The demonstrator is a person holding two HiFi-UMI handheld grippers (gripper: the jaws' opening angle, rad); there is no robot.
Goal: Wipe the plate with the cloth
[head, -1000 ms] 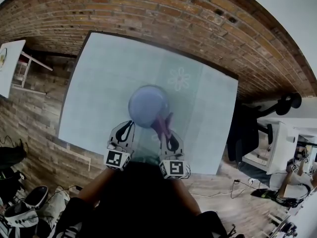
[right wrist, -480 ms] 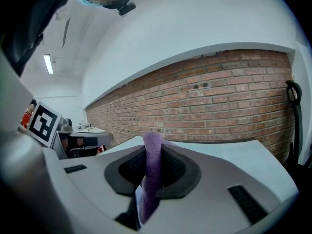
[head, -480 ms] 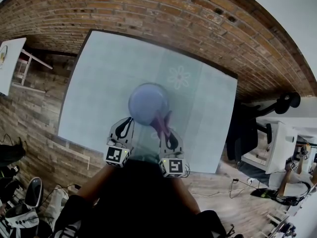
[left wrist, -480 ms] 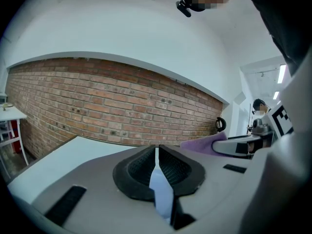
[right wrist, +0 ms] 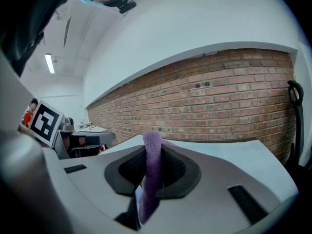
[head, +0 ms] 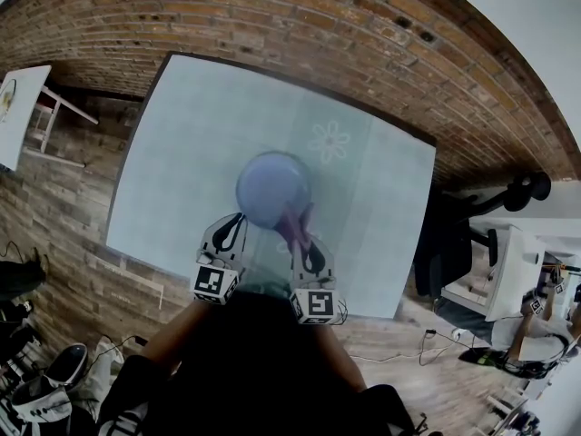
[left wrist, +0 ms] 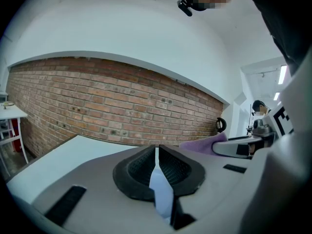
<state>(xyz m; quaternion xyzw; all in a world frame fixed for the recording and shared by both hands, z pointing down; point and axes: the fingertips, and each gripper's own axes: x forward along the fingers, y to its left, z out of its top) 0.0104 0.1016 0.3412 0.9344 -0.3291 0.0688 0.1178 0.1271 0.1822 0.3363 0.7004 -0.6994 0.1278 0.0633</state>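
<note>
A pale lavender plate [head: 272, 189] hangs over the table [head: 182, 134]. My left gripper [head: 236, 228] is shut on its near left rim, and that rim shows as a thin pale edge [left wrist: 161, 191] pinched between the jaws of the left gripper [left wrist: 157, 165]. My right gripper [head: 303, 243] is shut on a purple cloth [head: 295, 223], which lies against the plate's near right edge. In the right gripper view the cloth [right wrist: 152, 165] stands up as a folded strip between the jaws of the right gripper [right wrist: 152, 175]. The cloth [left wrist: 201, 144] also peeks in at the right of the left gripper view.
The table carries a pale blue-green cover with a flower motif [head: 327, 143]. A brick wall [head: 272, 16] runs behind it. A white side table [head: 18, 107] stands at the left, and a dark chair [head: 454, 234] and desks at the right.
</note>
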